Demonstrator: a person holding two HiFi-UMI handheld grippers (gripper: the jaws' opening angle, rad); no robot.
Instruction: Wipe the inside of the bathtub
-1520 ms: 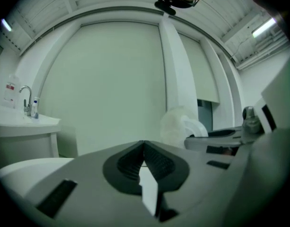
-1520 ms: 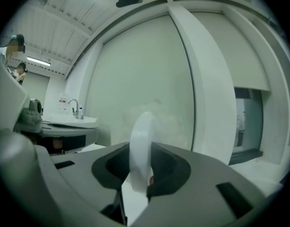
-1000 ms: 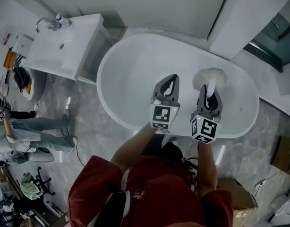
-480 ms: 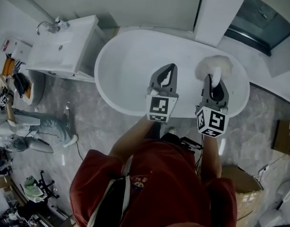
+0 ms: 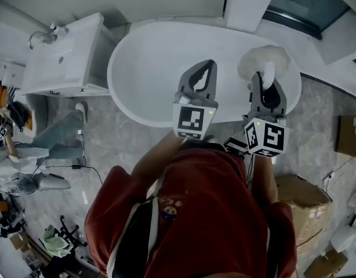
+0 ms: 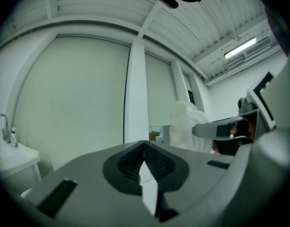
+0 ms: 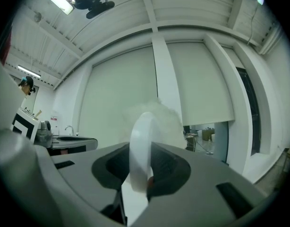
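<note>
the white bathtub lies below me with its long side across my view. seen from my head, my right gripper is over its right end, clamped tight on the white handle of a fluffy white duster, whose head sticks out past the jaw tips. my left gripper hangs over the middle of the tub, jaws pressed together on nothing. a white sink cabinet stands just beside the tub's left end, and a cardboard box sits on the marbled floor to my right
</note>
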